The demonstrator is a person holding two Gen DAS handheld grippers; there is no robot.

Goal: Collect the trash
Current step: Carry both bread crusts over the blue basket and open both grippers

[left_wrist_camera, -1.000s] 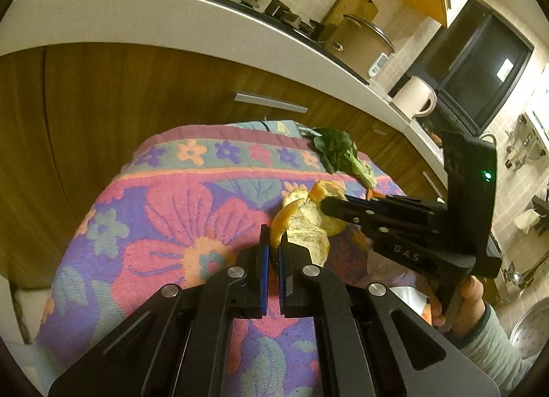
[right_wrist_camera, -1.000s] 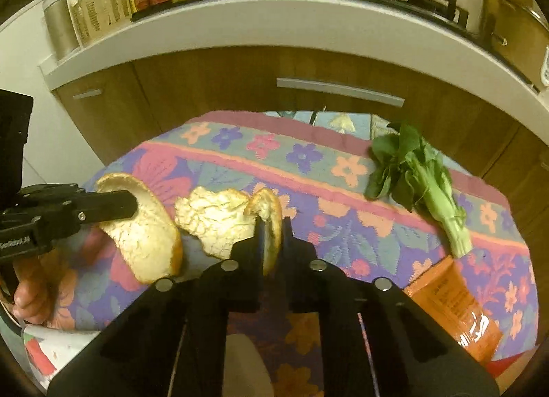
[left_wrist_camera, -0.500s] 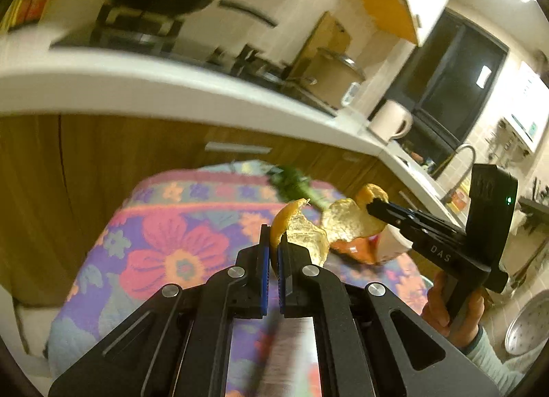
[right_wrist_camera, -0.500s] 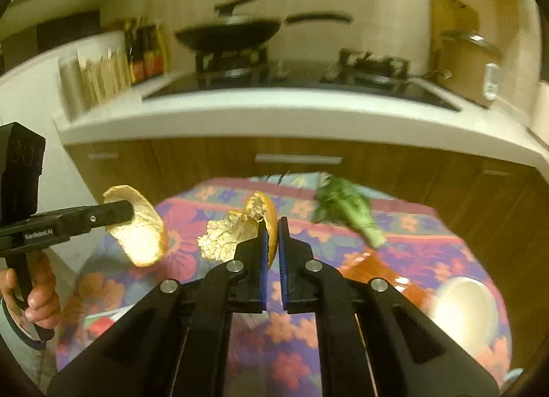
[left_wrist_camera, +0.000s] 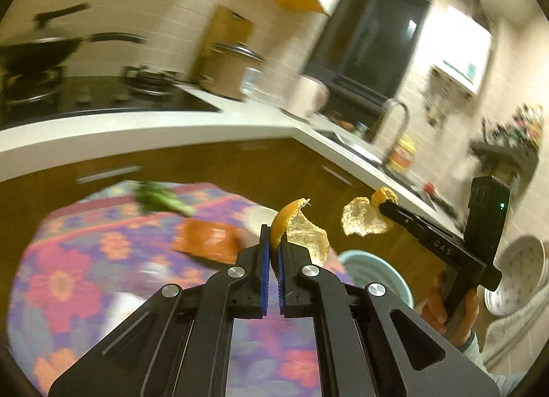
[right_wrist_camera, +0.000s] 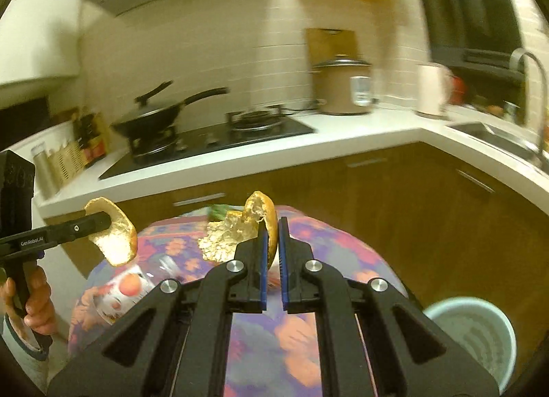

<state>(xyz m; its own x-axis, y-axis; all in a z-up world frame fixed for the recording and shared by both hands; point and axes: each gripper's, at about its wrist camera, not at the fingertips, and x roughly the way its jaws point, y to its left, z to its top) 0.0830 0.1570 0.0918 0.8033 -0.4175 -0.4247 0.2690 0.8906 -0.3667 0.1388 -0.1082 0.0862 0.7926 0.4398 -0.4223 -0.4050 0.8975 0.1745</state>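
Observation:
My left gripper (left_wrist_camera: 273,242) is shut on a curled piece of orange peel (left_wrist_camera: 303,229), held in the air past the right edge of the flowered table (left_wrist_camera: 75,280). The right gripper (right_wrist_camera: 272,229) is shut on a second orange peel (right_wrist_camera: 236,230), also lifted off the cloth. In the left wrist view the right gripper (left_wrist_camera: 386,207) and its peel (left_wrist_camera: 362,222) hang to the right, above a light blue bin (left_wrist_camera: 372,272). In the right wrist view the left gripper (right_wrist_camera: 104,219) and its peel (right_wrist_camera: 116,239) are at the left, and the bin (right_wrist_camera: 477,332) stands on the floor at the lower right.
Still on the cloth are leafy greens (left_wrist_camera: 161,198), an orange packet (left_wrist_camera: 209,239), a white bowl (left_wrist_camera: 259,220) and a clear printed wrapper (right_wrist_camera: 127,287). Brown cabinets under a white counter (right_wrist_camera: 343,136) run behind and to the right. A white colander (left_wrist_camera: 518,277) sits far right.
Both grippers have risen off the table with their peels and swung to the right. The light blue bin has come into both views, and the table has slid to the left.

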